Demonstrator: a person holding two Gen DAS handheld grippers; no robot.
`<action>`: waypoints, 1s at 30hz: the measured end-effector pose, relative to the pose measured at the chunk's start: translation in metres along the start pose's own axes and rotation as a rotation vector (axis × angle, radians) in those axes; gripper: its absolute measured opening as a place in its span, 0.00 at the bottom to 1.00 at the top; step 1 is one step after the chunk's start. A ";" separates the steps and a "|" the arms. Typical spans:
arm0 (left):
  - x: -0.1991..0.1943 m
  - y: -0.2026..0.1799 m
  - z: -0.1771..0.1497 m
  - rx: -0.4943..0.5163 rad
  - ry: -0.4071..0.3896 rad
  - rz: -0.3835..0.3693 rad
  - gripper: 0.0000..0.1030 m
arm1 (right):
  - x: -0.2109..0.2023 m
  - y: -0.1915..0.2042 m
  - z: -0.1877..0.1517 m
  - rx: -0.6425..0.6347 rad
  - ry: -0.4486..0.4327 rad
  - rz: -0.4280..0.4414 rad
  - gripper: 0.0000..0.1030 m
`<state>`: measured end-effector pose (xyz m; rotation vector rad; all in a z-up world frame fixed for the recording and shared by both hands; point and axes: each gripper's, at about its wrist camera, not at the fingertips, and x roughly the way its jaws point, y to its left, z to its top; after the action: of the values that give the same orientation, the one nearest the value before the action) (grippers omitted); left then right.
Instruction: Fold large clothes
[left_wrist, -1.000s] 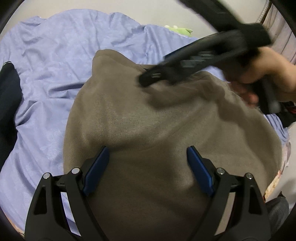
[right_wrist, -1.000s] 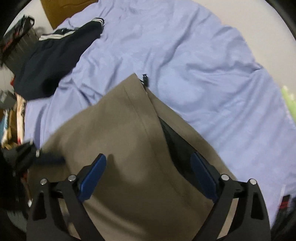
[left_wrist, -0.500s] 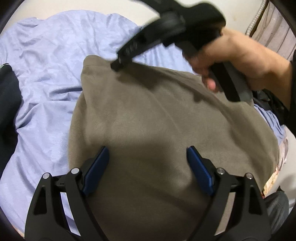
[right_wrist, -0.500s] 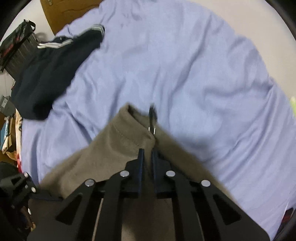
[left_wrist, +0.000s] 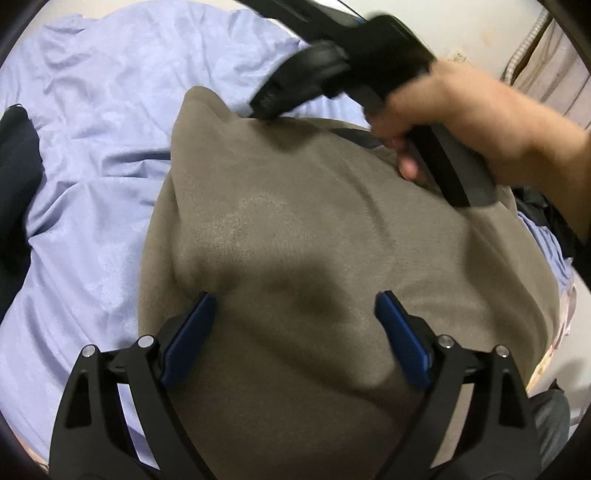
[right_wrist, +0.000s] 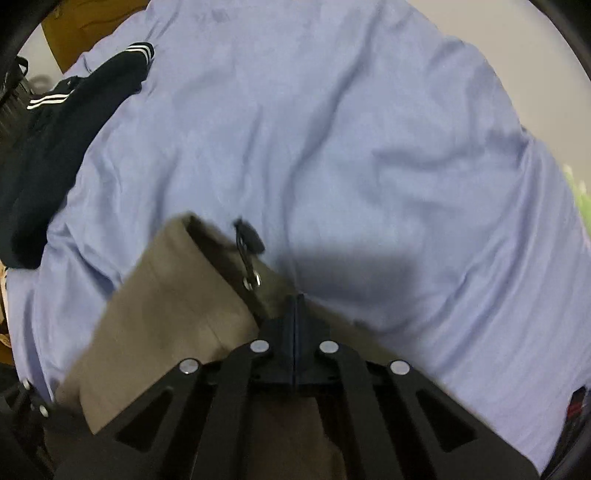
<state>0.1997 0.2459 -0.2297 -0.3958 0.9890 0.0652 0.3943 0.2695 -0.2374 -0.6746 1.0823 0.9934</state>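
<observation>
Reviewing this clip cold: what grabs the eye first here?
A big taupe fleece jacket fills the middle of the lilac bedsheet. The right gripper is shut on its edge beside the zipper pull, while the left gripper hovers open over it. A dark striped garment lies at the sheet's left.

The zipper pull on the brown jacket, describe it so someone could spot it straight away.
On the lilac bedsheet lies a brown jacket. At its front edge, just ahead of the shut right gripper, sits the zipper pull: the only small black dangling tab there.
</observation>
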 end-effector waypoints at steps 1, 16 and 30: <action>0.000 0.000 0.000 0.004 -0.001 0.000 0.85 | -0.011 -0.004 -0.003 0.008 -0.019 0.005 0.02; -0.023 -0.032 0.034 0.037 -0.127 -0.011 0.85 | -0.153 -0.145 -0.213 0.151 0.058 -0.209 0.68; 0.021 -0.033 0.009 0.152 0.045 0.122 0.85 | -0.172 -0.151 -0.369 0.568 -0.151 0.093 0.51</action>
<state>0.2261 0.2155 -0.2326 -0.1982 1.0543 0.0906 0.3597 -0.1622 -0.2066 -0.0872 1.1967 0.7471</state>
